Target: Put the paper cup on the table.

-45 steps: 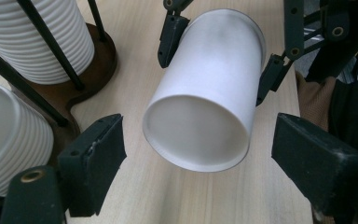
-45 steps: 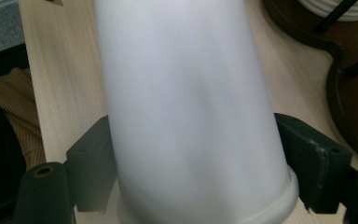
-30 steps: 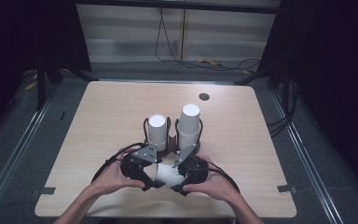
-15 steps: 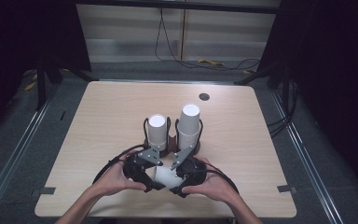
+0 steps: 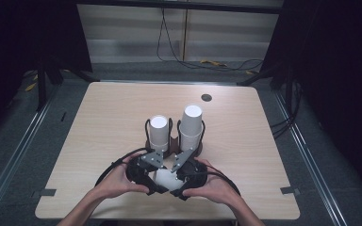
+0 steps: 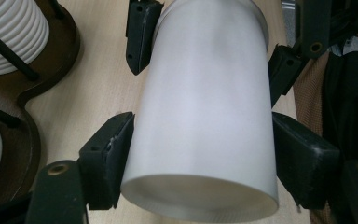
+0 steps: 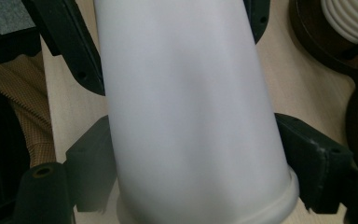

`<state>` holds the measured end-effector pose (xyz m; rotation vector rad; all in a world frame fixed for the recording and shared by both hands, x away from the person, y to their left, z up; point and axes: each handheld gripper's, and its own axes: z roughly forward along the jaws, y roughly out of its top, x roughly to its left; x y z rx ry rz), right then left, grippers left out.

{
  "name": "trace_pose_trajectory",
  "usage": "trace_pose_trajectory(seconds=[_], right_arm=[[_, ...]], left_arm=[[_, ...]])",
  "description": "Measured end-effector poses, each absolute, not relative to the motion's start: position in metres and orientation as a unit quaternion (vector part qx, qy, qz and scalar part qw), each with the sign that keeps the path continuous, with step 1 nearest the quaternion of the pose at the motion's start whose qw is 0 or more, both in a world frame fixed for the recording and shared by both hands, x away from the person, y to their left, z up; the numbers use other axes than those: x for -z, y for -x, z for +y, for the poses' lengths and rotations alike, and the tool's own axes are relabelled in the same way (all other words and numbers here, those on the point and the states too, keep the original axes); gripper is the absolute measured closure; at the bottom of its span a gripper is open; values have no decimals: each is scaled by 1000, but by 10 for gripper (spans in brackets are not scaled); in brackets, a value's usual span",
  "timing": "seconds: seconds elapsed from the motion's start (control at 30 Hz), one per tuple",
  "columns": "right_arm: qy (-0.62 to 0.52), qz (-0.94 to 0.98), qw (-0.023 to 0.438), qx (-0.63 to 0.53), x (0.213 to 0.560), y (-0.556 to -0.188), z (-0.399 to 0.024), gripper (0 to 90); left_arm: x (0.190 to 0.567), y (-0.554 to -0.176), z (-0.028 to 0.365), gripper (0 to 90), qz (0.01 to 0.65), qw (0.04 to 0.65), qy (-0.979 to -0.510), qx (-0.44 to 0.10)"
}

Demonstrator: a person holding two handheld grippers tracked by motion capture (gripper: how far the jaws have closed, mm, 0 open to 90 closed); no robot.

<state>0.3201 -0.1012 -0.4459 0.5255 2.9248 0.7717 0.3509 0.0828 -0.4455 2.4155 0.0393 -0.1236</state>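
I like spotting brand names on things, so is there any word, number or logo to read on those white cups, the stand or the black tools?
No readable text anywhere.
Smooth white paper cup held between both tools: plain, no print.
Ribbed white cups in the dark wooden stand: plain.
Left tool and right tool: black, no legible marking.
Light wooden table: unmarked.

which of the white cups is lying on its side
The smooth white cup held between the two grippers near the table's front edge. The other cups stand upright in the dark holder behind it.
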Motion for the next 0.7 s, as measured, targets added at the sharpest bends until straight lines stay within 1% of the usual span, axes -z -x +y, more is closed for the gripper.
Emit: trace_pose_trajectory(seconds=[0.3, 0.7], right_arm=[[-164, 951, 37, -260, 445, -319, -102, 200], [-173, 943, 30, -282, 444, -321, -108, 163]], left_arm=[[446, -350, 82, 309, 8, 358, -932, 55], [445, -351, 86, 322, 10, 362, -931, 52]])
